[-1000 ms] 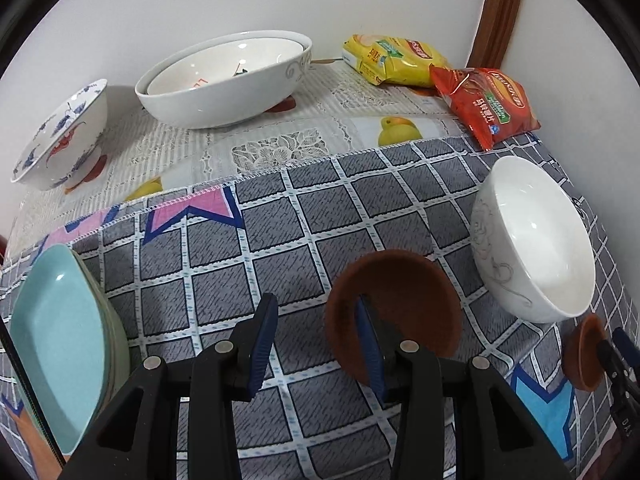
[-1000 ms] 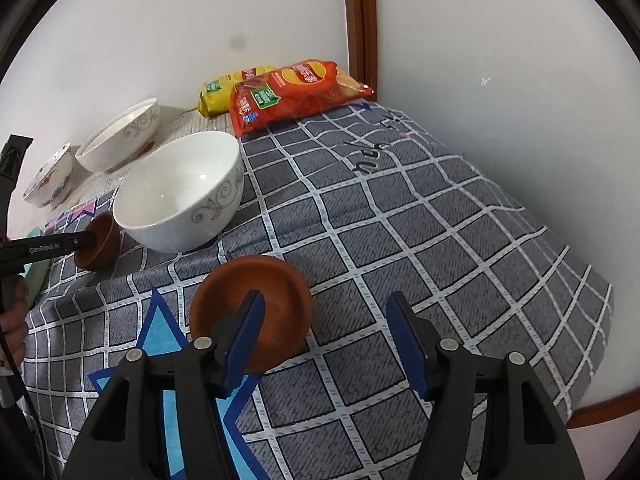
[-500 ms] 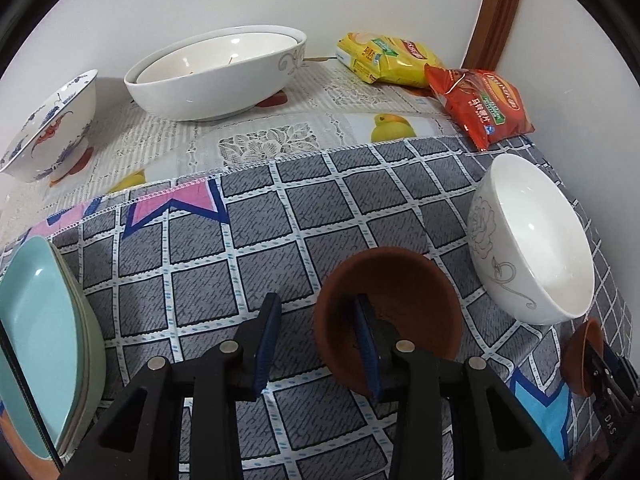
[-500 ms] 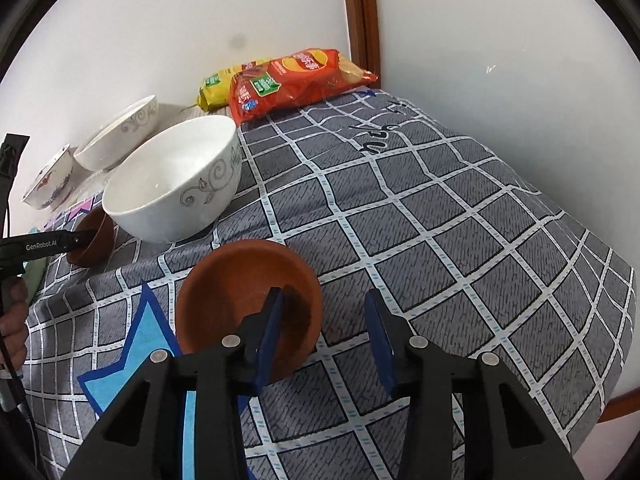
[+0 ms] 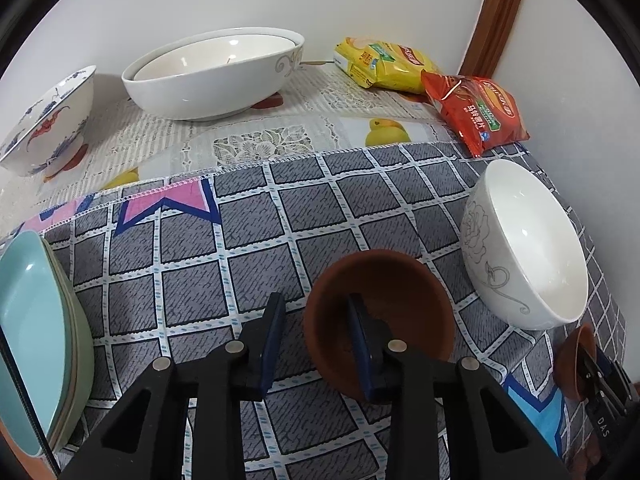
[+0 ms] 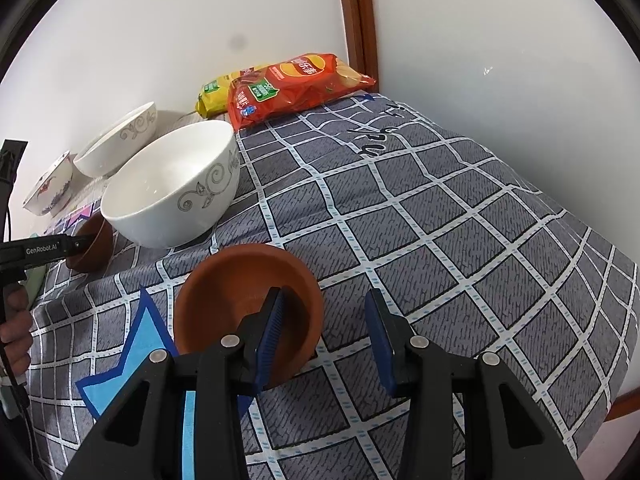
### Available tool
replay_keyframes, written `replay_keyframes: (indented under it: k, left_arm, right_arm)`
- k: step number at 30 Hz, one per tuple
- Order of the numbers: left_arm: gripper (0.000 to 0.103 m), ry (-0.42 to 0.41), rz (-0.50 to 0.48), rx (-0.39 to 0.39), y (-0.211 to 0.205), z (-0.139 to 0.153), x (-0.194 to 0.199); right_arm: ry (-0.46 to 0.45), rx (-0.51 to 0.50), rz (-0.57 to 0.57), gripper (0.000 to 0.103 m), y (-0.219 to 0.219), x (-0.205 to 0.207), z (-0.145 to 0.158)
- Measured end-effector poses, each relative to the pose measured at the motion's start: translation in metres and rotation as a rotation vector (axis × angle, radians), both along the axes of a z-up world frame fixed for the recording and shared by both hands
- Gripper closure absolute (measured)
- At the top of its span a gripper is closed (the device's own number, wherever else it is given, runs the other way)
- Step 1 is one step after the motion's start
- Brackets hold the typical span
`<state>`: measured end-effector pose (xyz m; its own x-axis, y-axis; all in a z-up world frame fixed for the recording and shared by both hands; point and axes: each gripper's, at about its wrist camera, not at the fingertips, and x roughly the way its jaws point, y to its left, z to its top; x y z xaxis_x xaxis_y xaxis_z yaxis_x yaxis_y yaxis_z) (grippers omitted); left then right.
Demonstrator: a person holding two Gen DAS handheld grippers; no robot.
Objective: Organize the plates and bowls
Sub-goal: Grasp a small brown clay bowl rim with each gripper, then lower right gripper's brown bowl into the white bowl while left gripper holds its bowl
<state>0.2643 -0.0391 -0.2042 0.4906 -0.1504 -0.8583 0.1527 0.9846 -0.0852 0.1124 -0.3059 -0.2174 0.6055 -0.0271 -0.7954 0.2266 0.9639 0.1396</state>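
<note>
Here the table (image 5: 280, 216) is covered by a grey checked cloth with white grid lines and blue and pink star shapes; toward the top of the left wrist view a pale lace-patterned cloth (image 5: 256, 140) with fruit prints lies beneath it. White walls close the corner, with a brown wooden trim strip (image 5: 496, 12) at upper right.

The left gripper (image 5: 316, 340) straddles the near rim of a brown clay bowl (image 5: 392, 304) at lower centre: one jaw inside, the other outside and still clear of the wall, the jaws closing. The right gripper (image 6: 324, 336) straddles the rim of a second brown clay bowl (image 6: 236, 292) at lower centre of its own view, left jaw inside, right jaw well outside over the cloth, not clamped on it.

A white bowl with a grey scroll pattern (image 5: 524, 244) stands at right, just beside the first clay bowl. Along the back wall sit two nested large white bowls (image 5: 212, 76) at upper centre and a blue-and-red painted bowl (image 5: 48, 120) at upper left. A yellow snack bag (image 5: 384, 64) and a red snack bag (image 5: 476, 112) lie in the upper right corner. Stacked pale teal plates (image 5: 36, 320) fill the left edge. A hand (image 6: 16, 332) shows at the left edge of the right wrist view.
</note>
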Motion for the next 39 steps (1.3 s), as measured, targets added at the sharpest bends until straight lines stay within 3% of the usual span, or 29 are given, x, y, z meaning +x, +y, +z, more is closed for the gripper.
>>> replay_keyframes:
  k: [8, 11, 13, 17, 24, 32, 39]
  left_arm:
    - [0.075, 0.022, 0.005, -0.024, 0.002, 0.000, 0.003]
    - [0.087, 0.026, -0.008, -0.057, 0.002, 0.000, 0.002]
    - [0.087, 0.023, -0.006, -0.060, 0.001, 0.000, 0.002]
    - [0.092, 0.020, -0.010, -0.076, 0.002, 0.002, 0.000]
    - [0.094, -0.030, -0.024, -0.061, -0.001, 0.015, -0.008]
    - [0.094, -0.057, -0.006, -0.070, 0.009, 0.046, -0.013]
    - [0.094, -0.090, 0.002, -0.057, 0.011, 0.077, -0.009]
  right_arm:
    - [0.011, 0.017, 0.001, 0.061, -0.002, 0.003, -0.001]
    - [0.006, 0.006, -0.003, 0.061, 0.000, 0.004, -0.001]
    - [0.001, 0.004, -0.002, 0.063, 0.001, 0.003, -0.001]
    - [-0.008, 0.042, 0.013, 0.084, 0.002, 0.001, 0.000]
    - [-0.005, 0.099, -0.017, 0.093, -0.001, 0.003, 0.005]
    - [-0.028, 0.119, -0.025, 0.093, 0.004, 0.001, 0.019]
    - [-0.065, 0.111, -0.035, 0.093, 0.001, 0.000, 0.052]
